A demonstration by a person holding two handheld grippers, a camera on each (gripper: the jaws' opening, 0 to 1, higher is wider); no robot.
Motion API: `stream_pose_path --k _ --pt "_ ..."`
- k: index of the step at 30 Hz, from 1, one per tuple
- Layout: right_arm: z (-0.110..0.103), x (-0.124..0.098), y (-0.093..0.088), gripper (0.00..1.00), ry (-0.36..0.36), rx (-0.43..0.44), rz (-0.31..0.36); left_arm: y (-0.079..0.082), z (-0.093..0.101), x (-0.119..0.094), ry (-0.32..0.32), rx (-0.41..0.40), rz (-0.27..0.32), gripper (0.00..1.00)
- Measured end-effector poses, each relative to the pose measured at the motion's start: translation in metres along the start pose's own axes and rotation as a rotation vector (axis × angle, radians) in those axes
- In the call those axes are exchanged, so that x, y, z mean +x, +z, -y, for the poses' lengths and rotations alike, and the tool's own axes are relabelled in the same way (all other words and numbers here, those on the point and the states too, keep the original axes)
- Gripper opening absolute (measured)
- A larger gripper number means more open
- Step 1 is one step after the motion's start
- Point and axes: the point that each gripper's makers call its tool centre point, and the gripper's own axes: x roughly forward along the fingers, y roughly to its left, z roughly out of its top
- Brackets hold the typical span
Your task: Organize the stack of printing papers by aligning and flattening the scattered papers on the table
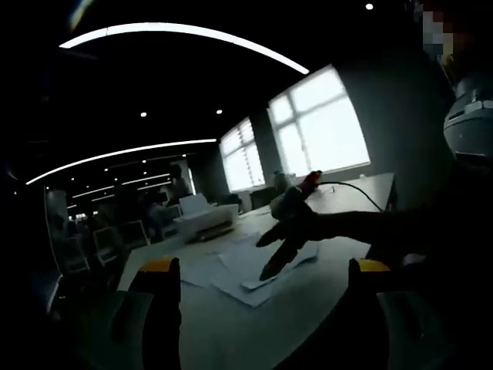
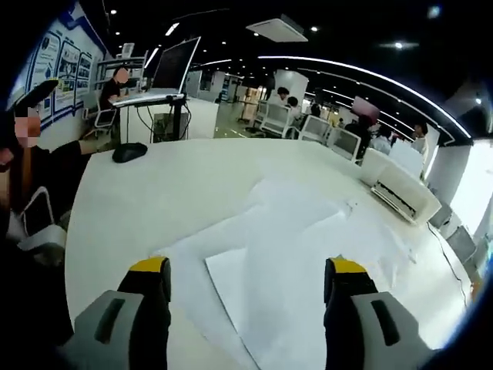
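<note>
Papers (image 2: pixel 293 239) are seen scattered mid-table (image 2: pixel 154 193); both grippers (image 1: pixel 262 270) (image 2: pixel 246 270) are held wide, empty. Loose sheets could be creased if pushed unevenly.

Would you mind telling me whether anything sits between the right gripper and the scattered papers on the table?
Nothing visible does. The right gripper is open, its jaws apart just above the scattered papers, which lie directly ahead on the white table. The printer stands beyond them, at the far edge.
</note>
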Motion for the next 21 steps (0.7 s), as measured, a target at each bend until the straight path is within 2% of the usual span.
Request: stream_pose_path --k 5,9,16,21 --pt "-0.001 0.006 0.001 0.77 0.008 0.030 0.003 0.000 -0.001 -0.002 0.003 -0.003 0.003 0.93" --pt "0.000 0.012 -0.002 0.75 -0.008 -0.001 -0.004 -0.002 -0.002 0.000 0.003 -0.009 -0.001 0.93" --pt "-0.002 0.017 -0.013 0.74 -0.013 0.012 -0.045 0.004 -0.003 0.001 0.002 0.008 0.009 0.93" --pt "-0.002 0.018 -0.013 0.73 -0.004 0.026 -0.031 -0.001 -0.001 0.004 -0.006 -0.001 0.003 0.93"
